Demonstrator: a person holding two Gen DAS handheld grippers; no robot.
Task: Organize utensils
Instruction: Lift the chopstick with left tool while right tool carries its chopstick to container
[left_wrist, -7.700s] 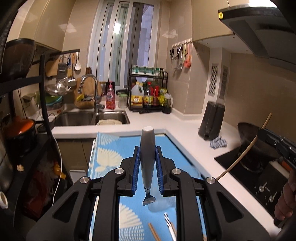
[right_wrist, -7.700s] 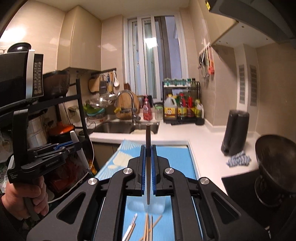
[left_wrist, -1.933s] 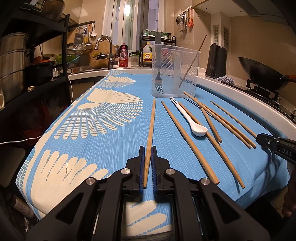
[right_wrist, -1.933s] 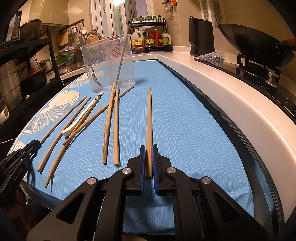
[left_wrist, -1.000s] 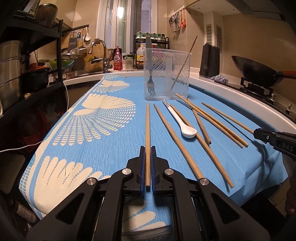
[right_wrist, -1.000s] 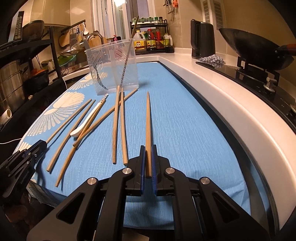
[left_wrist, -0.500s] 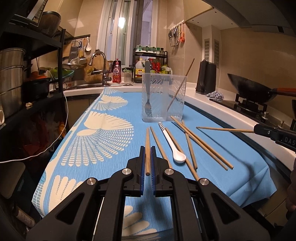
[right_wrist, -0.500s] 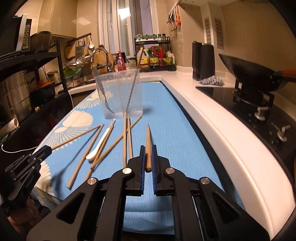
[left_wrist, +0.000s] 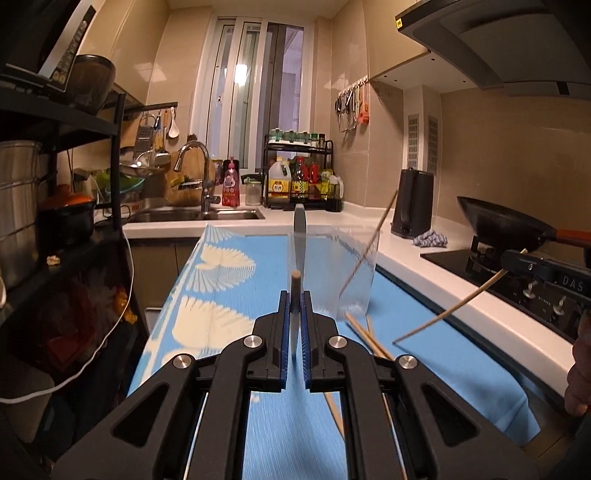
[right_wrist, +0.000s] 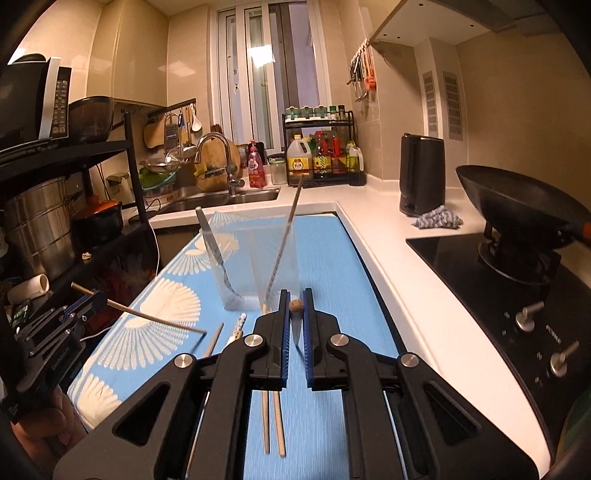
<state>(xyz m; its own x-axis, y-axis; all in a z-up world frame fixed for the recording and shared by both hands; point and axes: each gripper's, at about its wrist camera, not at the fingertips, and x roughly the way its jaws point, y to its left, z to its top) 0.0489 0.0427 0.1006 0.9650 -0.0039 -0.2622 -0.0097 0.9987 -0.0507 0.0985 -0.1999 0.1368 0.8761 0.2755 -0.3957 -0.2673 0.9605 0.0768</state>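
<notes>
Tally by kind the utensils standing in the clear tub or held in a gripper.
Wooden chopsticks: 3 (leaning chopstick in the clear plastic tub, left-held chopstick in the left gripper, right-held chopstick in the right gripper)
Grey-handled metal fork: 1, in the tub
Total: 4

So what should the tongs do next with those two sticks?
Probably carry both over the clear tub and drop them in. Each tongs, left and right, is shut on one chopstick lifted off the blue cloth, and the tub already holds a fork.
</notes>
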